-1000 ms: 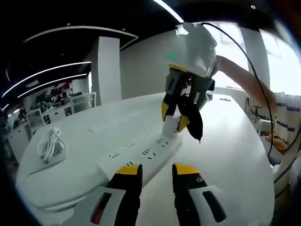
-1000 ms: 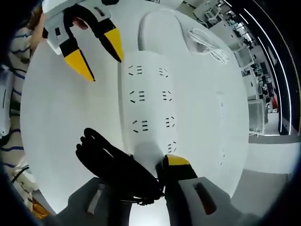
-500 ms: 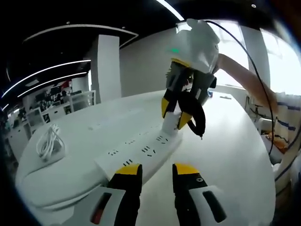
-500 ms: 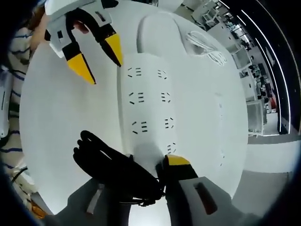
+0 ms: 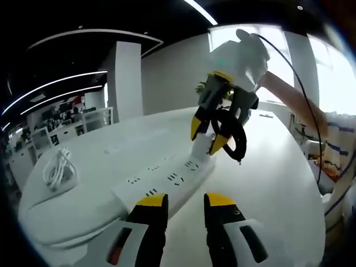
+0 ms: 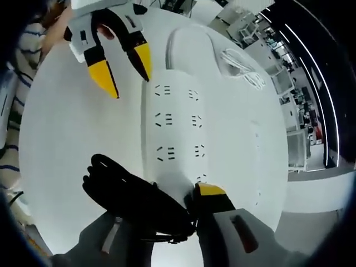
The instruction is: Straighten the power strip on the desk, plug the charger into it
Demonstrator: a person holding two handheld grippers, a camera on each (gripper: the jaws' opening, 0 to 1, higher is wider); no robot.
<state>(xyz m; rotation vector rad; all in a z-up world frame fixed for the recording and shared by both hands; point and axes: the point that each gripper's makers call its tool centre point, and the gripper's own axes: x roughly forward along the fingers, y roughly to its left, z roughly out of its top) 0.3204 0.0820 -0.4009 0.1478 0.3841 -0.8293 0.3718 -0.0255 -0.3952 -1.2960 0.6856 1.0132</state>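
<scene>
The white power strip (image 5: 167, 179) lies on the white desk (image 5: 272, 178), running away from my left gripper (image 5: 186, 201), whose jaws stand open just before its near end. At the strip's far end my right gripper (image 5: 206, 139) is shut on the white charger (image 5: 201, 148), which stands on the last socket. A black cable loop (image 5: 232, 136) hangs from the charger. In the right gripper view the charger (image 6: 173, 181) sits between my right gripper's (image 6: 175, 192) jaws on the strip (image 6: 175, 128); the black cable (image 6: 122, 197) hides one jaw. The left gripper (image 6: 132, 88) is open beside the strip's other end.
A coiled white cable (image 5: 59, 169) rests on a raised white pad at the left, and the same coil (image 6: 243, 65) lies beyond the strip. A person's arm (image 5: 289, 92) and striped sleeve (image 5: 339, 139) are at the right. Office desks fill the background.
The right gripper has tipped and lifted slightly at the strip's far end, still on the charger. The left gripper and the strip have stayed put.
</scene>
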